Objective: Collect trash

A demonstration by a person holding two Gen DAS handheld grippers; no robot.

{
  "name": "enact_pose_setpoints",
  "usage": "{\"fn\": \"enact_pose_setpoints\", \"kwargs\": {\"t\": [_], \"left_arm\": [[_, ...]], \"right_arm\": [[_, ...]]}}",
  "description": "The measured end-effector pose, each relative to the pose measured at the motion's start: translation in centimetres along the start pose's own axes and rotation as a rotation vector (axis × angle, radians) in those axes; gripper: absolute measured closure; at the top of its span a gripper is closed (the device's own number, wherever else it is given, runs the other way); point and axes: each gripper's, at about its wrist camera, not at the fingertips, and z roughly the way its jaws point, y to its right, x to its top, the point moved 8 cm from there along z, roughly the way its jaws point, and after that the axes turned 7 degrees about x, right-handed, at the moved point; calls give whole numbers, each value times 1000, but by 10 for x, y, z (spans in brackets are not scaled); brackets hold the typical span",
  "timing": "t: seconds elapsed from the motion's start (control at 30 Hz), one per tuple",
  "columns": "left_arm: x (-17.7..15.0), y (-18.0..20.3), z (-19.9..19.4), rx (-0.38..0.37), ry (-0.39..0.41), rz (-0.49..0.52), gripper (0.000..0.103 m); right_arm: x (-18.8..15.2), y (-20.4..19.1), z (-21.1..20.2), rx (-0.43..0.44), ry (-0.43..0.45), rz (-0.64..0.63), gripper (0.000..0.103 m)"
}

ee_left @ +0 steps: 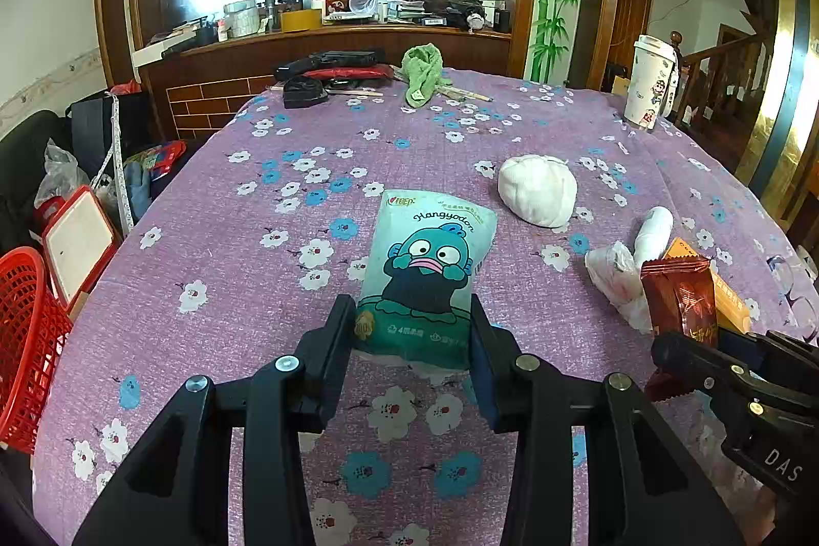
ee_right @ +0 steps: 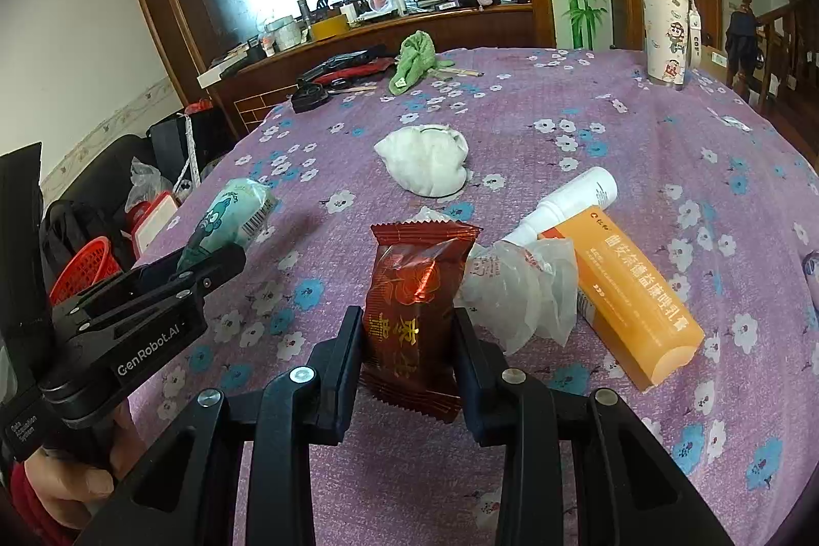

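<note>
Left gripper (ee_left: 412, 331) clenched on tissue pack (ee_left: 427, 269), long axis pointing away, above the tabletop (ee_left: 230, 239). Right gripper (ee_right: 407, 351) grasping red wrapper (ee_right: 417, 305). Red basket (ee_left: 25, 346) lies off the left edge, nearer left gripper.

My desk cloth (ee_left: 215, 239) is purple with white and blue flowers. Tissue pack (ee_left: 427, 269) is teal-green with a blue cartoon fish, pink lips. Snack wrapper (ee_right: 417, 305) is dark red, gold characters. Box (ee_right: 634, 290) is orange, white text. Wad (ee_left: 537, 190) is plain white. Basket (ee_left: 25, 341) is red mesh. Towel (ee_left: 422, 72) is green. Both my hand-held grippers are black.
</note>
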Motion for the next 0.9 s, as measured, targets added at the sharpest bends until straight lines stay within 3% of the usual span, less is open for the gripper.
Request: {"fn": "enact_pose_setpoints", "kwargs": {"t": [0.9], "left_arm": [[2, -1, -3, 14, 15, 12, 63]], "right_arm": [[-1, -8, 1, 8, -9, -20, 67]]}}
